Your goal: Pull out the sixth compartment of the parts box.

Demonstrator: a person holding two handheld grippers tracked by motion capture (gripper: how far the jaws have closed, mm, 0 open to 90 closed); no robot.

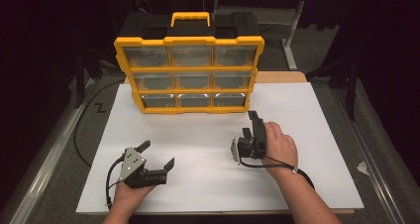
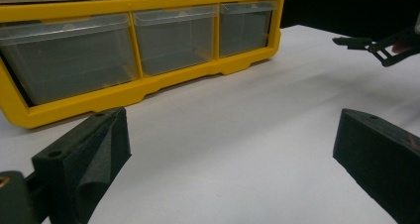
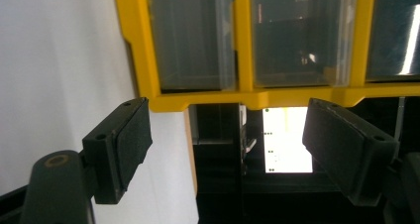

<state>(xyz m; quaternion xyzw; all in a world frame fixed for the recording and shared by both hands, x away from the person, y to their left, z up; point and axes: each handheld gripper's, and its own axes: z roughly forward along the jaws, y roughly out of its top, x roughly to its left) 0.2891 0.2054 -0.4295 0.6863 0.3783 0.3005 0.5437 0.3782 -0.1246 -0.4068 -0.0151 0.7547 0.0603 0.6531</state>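
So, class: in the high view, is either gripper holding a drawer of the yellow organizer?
No: the left gripper and right gripper both hang open over the white table, clear of the organizer.

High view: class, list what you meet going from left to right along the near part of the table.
Left gripper → bare white tabletop → right gripper → the person's right hand.

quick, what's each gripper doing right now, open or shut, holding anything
Left gripper: open, holding nothing, jaws spread above the white table.
Right gripper: open, nothing between the jaws, pointed at the yellow drawer box.
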